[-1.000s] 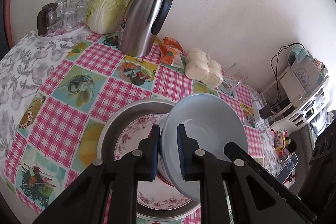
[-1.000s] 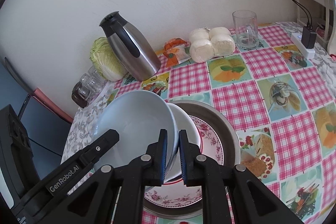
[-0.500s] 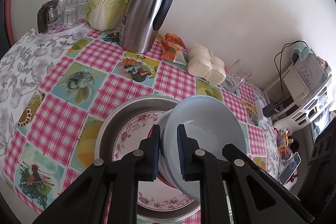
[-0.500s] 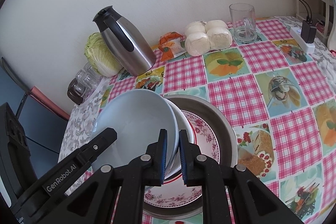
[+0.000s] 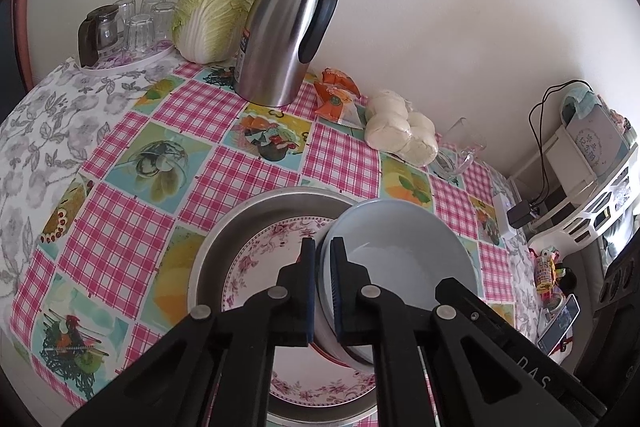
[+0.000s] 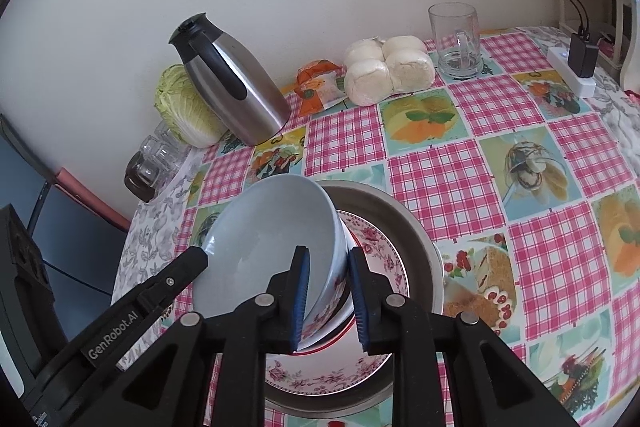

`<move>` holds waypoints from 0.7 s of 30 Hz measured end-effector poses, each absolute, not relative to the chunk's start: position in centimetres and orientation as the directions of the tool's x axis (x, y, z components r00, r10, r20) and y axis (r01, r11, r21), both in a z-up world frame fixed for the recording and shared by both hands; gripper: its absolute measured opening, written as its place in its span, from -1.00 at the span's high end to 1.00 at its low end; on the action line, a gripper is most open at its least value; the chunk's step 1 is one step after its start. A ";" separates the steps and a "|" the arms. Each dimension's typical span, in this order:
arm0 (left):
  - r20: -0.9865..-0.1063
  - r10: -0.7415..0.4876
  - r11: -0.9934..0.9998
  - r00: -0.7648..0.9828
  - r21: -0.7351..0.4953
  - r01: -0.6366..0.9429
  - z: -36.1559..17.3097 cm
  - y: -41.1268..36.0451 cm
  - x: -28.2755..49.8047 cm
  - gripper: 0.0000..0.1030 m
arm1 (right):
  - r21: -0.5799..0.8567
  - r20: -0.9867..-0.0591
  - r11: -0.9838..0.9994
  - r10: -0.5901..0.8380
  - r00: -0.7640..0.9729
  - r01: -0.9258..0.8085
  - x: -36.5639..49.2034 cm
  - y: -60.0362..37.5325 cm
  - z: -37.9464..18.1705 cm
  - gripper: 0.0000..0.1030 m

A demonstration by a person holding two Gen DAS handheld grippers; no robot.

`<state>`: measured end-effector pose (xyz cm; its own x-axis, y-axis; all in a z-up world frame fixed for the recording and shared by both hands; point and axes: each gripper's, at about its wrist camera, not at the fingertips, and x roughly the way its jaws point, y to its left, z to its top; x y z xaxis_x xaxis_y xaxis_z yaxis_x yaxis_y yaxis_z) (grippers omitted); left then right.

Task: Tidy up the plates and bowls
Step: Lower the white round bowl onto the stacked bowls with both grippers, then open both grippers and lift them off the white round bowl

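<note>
Now the right gripper [image 6: 329, 291] has just been opening: its blue pads, pinched tight on the bowl's wall a second ago, stand apart, with the rim of the pale blue bowl [image 6: 272, 239] between them; the left pad seems near or on the inside wall, the right pad clear of it. The left gripper [image 5: 322, 287] is clamped narrow on the opposite rim of the pale blue bowl [image 5: 400, 267], as it was before. The bowl is tilted and sits inside a second bowl with a floral outer wall, over the floral plate [image 5: 260, 267], which lies in the round metal tray [image 5: 224, 231] on the checked tablecloth [image 5: 132, 207]. In the earlier pictures the inner white wall of that lower bowl showed more.

Readable writing: "GenRobot.AI" on the left gripper's arm in the right wrist view, and "DAS" on the black arm at the lower right of the left wrist view. The steel thermos jug [image 5: 288, 27] carries a small label that is too small to read.
</note>
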<state>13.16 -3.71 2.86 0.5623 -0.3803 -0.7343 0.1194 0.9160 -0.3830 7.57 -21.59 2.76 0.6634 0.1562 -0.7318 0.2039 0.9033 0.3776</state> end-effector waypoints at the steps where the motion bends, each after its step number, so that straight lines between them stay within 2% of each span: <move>1: -0.734 -0.380 0.916 0.563 -0.383 0.118 2.9 -3.7 13.2 0.87 | 0.377 -0.731 0.903 0.154 0.665 0.205 7.5 -21.7 2.8 0.55; 3: -0.734 -0.380 0.915 0.562 -0.385 0.116 2.9 -3.6 13.2 0.87 | 0.379 -0.729 0.902 0.152 0.668 0.208 7.4 -21.8 2.9 0.55; 7: -0.730 -0.382 0.913 0.566 -0.391 0.112 3.6 -3.3 13.0 0.86 | 0.378 -0.727 0.899 0.141 0.672 0.221 7.3 -22.2 3.2 0.29; 9: -0.728 -0.379 0.914 0.571 -0.391 0.107 4.0 -3.0 12.8 0.77 | 0.378 -0.724 0.898 0.135 0.677 0.224 7.1 -22.4 3.5 0.25; 10: -0.723 -0.379 0.913 0.577 -0.392 0.108 4.2 -2.9 12.7 0.58 | 0.379 -0.720 0.898 0.135 0.681 0.223 7.1 -22.5 3.7 0.10; 11: -0.720 -0.376 0.915 0.583 -0.389 0.108 4.5 -2.7 12.6 0.31 | 0.381 -0.714 0.897 0.133 0.687 0.222 6.9 -22.6 3.9 -0.01; 12: -0.717 -0.368 0.918 0.591 -0.381 0.109 4.8 -2.7 12.5 0.16 | 0.379 -0.708 0.898 0.127 0.694 0.222 6.8 -22.7 4.1 -0.21; 13: -0.714 -0.361 0.921 0.600 -0.374 0.109 5.0 -2.6 12.3 -0.04 | 0.373 -0.707 0.900 0.119 0.697 0.225 6.8 -22.8 4.3 -0.27; 15: -0.712 -0.342 0.928 0.613 -0.357 0.103 5.5 -2.4 12.1 -0.18 | 0.354 -0.711 0.906 0.098 0.696 0.234 6.8 -22.9 4.5 -0.36; 17: -0.716 -0.325 0.934 0.618 -0.345 0.091 5.7 -2.3 12.1 -0.41 | 0.348 -0.714 0.906 0.089 0.695 0.242 6.8 -23.1 4.4 -0.48; 19: -0.724 -0.289 0.946 0.626 -0.316 0.071 5.8 -2.2 12.1 -0.54 | 0.350 -0.718 0.903 0.089 0.691 0.248 6.8 -23.4 4.3 -0.57; 21: -0.733 -0.254 0.958 0.631 -0.281 0.058 5.8 -2.2 12.1 -0.57 | 0.346 -0.721 0.903 0.081 0.688 0.256 6.8 -23.6 4.1 -0.60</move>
<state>12.10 -2.17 5.84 0.6312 -0.2535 -0.7330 0.0585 0.9579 -0.2810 6.83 -23.65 4.11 0.6879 0.0807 -0.7213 0.2565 0.9026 0.3456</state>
